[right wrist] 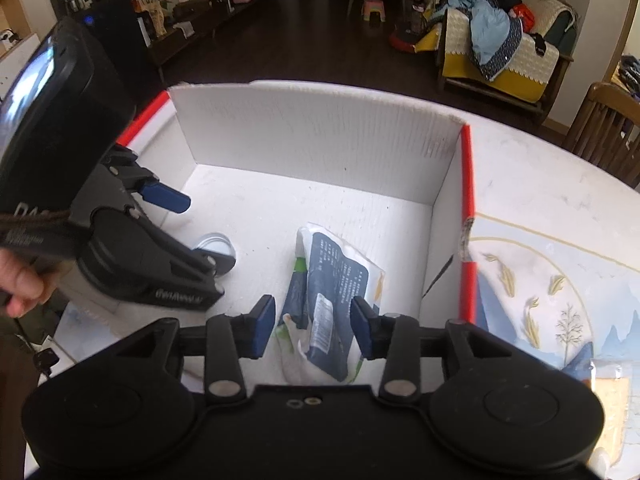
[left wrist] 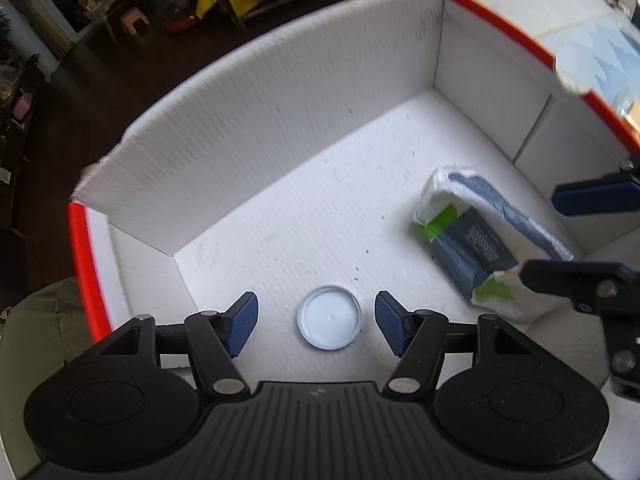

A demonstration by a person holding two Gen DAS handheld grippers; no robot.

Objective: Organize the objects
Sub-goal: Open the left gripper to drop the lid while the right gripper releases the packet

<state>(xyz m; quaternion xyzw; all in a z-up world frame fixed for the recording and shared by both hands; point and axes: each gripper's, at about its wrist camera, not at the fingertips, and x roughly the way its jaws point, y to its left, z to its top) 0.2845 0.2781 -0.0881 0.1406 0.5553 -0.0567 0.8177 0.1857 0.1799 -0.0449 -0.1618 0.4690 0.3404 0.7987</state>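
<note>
Both grippers sit spread wide, gripping nothing: left gripper (left wrist: pixel 316 322) straddles the white lid (left wrist: pixel 329 317), right gripper (right wrist: pixel 313 326) straddles the tissue pack (right wrist: pixel 334 312). Risk-wise, I'd guess that soft pack could crumple or slip when squeezed. Both things lie in the white cardboard box (left wrist: pixel 248 128), well apart, on the patterned tabletop (right wrist: pixel 560 272).

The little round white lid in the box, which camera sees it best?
The left wrist view: the round white lid lies whole on the box floor between the open left gripper. In the right wrist view, that gripper hides most of it.
</note>
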